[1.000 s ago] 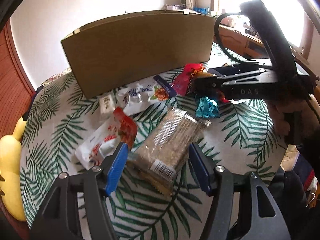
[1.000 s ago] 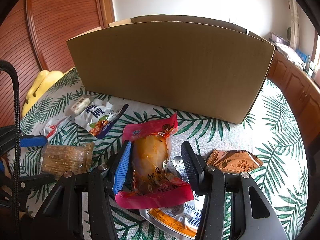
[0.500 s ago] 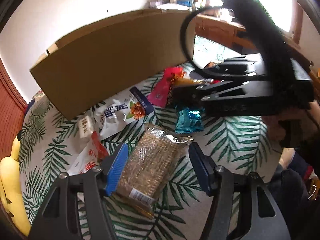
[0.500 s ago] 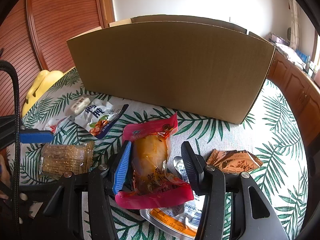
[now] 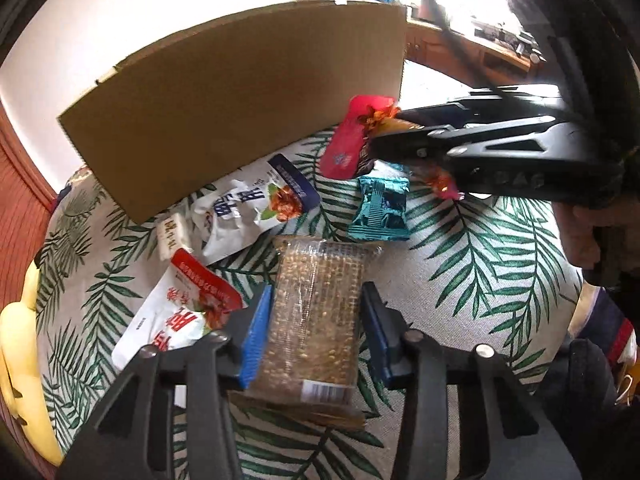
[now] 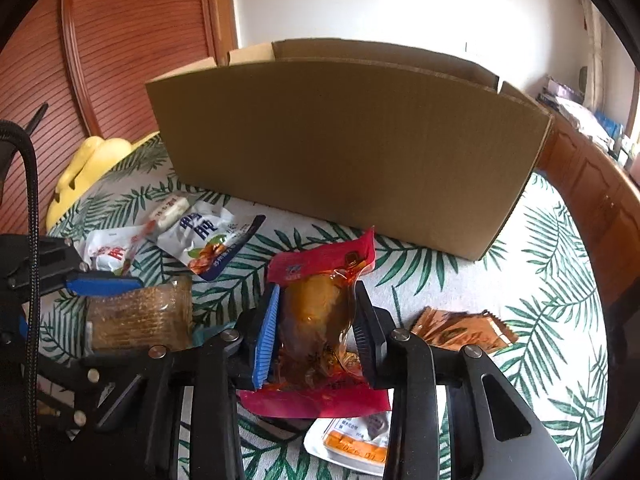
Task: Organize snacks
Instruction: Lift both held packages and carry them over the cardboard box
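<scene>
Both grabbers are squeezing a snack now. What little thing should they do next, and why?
Probably finish squeezing, then lift. The left gripper is closing on the clear cracker pack, the right gripper on the red pouch; both snacks seem to lie on the leafy cloth before the open cardboard box.

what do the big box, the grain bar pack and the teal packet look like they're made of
Big box: plain brown cardboard, matte; a fluted edge shows along its top rim.
Grain bar pack: clear glossy plastic film, probably; the grains show through and it glints.
Teal packet: shiny foil-like film, likely metallised plastic, with crimped ends.
</scene>
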Demonstrator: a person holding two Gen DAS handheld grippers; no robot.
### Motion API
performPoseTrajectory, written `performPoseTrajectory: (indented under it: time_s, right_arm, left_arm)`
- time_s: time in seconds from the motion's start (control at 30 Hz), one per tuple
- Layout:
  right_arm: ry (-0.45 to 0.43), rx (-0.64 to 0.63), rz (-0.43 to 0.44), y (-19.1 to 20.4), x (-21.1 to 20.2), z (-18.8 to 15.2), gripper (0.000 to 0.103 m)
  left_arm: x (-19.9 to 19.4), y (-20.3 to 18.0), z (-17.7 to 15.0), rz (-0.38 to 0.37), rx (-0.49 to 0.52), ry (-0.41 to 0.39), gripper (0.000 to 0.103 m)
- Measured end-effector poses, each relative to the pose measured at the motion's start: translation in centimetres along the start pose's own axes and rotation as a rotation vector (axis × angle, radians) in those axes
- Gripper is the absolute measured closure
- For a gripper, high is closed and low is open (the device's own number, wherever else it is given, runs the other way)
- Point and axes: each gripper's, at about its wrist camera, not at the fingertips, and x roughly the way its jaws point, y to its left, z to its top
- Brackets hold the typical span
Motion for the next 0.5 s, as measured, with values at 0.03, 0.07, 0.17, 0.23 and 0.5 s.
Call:
performPoseTrajectory:
  time_s: [0.03, 0.07, 0.17, 0.23, 0.5]
  right_arm:
    - [-0.009, 0.002, 0.003, -0.1, -0.4, 0.1, 0.069]
    - [-0.016, 0.001, 0.004, -0.1, -0.8, 0.1, 0.069]
    - [-0.031, -0.001, 0.002, -0.4, -1.8, 0.3, 0.069]
    - [-0.041, 0.004, 0.008, -0.5, -2.2, 0.5, 0.069]
    - [-0.096, 0.019, 0.035, -1.1, -5.1, 1.1, 0.069]
  left_arm:
    - [-0.2, 0.0, 0.0, 0.007, -0.007, -0.010, 0.062]
    - [-0.5, 0.3, 0.0, 0.007, -0.017, -0.021, 0.062]
    - [-1.3, 0.8, 0.2, 0.004, -0.044, -0.059, 0.062]
    - [-2.1, 1.1, 0.4, 0.003, -0.062, -0.082, 0.062]
    - [-5.2, 1.9, 2.0, -0.003, -0.097, -0.160, 0.062]
